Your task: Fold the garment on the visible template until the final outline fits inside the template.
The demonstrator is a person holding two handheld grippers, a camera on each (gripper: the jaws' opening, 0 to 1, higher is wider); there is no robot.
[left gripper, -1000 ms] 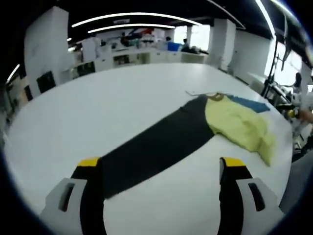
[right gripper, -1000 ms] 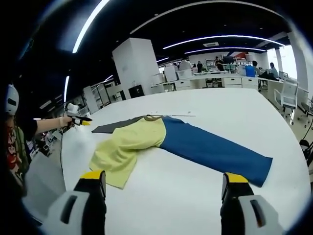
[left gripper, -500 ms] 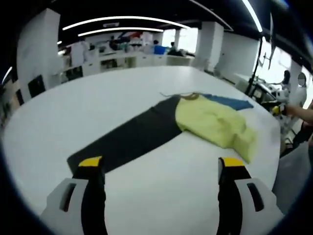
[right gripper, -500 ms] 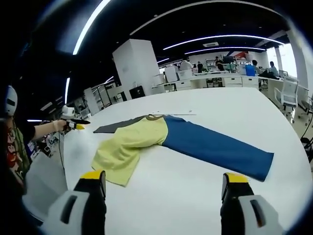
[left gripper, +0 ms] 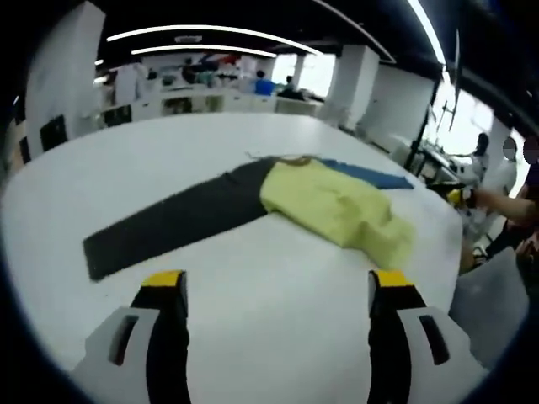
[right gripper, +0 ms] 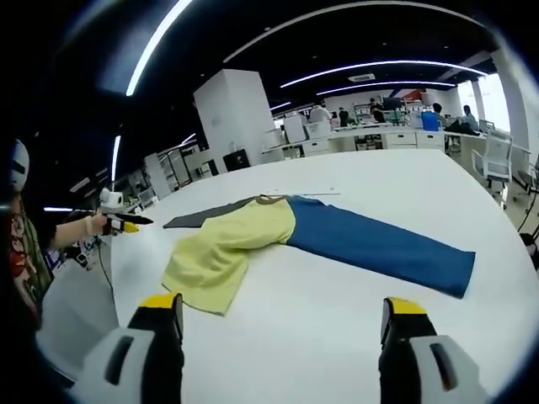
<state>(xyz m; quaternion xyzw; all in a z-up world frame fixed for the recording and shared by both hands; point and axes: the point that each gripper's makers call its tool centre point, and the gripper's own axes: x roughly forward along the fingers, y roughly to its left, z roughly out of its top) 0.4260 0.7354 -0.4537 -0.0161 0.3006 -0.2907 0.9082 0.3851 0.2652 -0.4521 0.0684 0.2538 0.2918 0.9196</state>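
A garment lies flat on the white worktop: yellow body, one dark grey sleeve, one blue sleeve. In the left gripper view it sits toward 12 o'clock of the left tongs, which are spread and empty. In the right gripper view the right tongs gape too, holding nothing, with the garment at 12 o'clock.

I can't read any words, numbers or signs here. My garment has no letters on it, and neither does the white table it lies on.
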